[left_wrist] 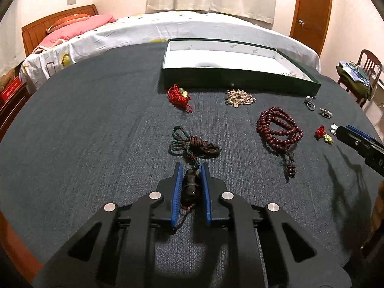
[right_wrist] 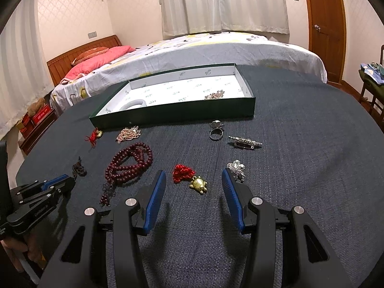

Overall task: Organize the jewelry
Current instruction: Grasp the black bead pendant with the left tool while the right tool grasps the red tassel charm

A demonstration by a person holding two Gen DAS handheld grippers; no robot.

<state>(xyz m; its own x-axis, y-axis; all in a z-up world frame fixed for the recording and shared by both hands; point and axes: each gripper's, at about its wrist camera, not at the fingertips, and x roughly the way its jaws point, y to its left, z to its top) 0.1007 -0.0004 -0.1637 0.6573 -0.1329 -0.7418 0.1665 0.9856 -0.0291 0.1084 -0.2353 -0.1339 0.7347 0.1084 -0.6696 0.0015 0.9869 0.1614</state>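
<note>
— Blue-padded fingers of the left gripper (left_wrist: 190,168) clench a dark pendant (left_wrist: 190,187); its braided cord (left_wrist: 192,144) trails ahead on the desk (left_wrist: 96,132).

— From the right wrist, that pendant is hidden. Instead, the right gripper (right_wrist: 194,174) stands released over a gold turtle charm (right_wrist: 198,184), and a crystal piece (right_wrist: 214,94) lies inside the green box (right_wrist: 172,115).

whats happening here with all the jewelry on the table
A person is sorting jewelry on a dark cloth-covered table with a two-finger tool in each hand. The left tool is closed on the dark pendant of a braided cord necklace. The right tool hangs open over a gold turtle charm with a red tassel, holding nothing. The green box already contains a white bangle and a small sparkly piece; most pieces lie outside it.
</note>
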